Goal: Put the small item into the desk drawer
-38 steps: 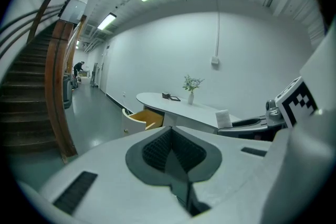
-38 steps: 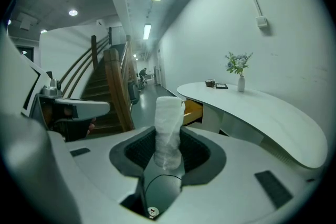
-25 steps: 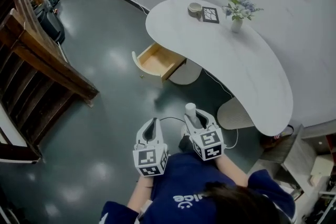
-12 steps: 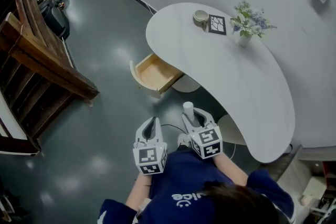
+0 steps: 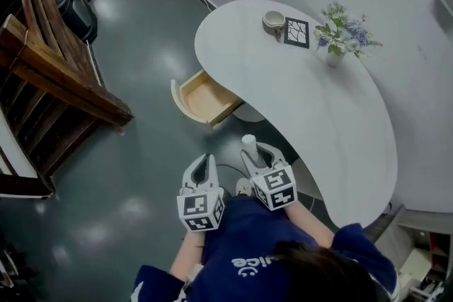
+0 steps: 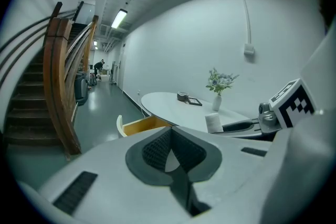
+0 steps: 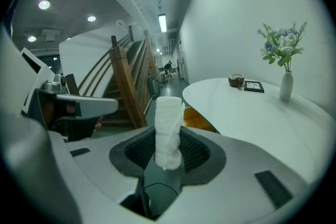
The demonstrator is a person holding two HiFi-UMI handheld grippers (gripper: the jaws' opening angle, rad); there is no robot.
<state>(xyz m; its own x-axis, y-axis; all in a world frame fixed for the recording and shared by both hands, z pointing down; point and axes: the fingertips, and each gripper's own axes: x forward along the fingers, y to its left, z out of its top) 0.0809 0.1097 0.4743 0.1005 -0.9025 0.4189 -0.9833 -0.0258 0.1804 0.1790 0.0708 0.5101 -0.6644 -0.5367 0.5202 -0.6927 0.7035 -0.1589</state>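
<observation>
A small white roll (image 5: 249, 146) stands upright between the pads of my right gripper (image 5: 253, 154), which is shut on it; in the right gripper view the roll (image 7: 168, 128) rises above the right gripper (image 7: 168, 148). My left gripper (image 5: 204, 167) is beside it, shut and holding nothing, with its pads meeting in the left gripper (image 6: 169, 150) view. The wooden desk drawer (image 5: 203, 98) hangs open under the white curved desk (image 5: 333, 124), ahead of both grippers and some way off. Its inside looks bare.
A bowl (image 5: 273, 21), a framed picture (image 5: 296, 32) and a vase of flowers (image 5: 338, 39) stand at the desk's far end. A wooden staircase (image 5: 56, 74) rises on the left. The desk's round pedestal (image 5: 249, 112) stands behind the drawer. The floor is dark and glossy.
Both grippers have come closer to the open drawer, side by side in the same pose. The roll stays clamped in the right gripper.
</observation>
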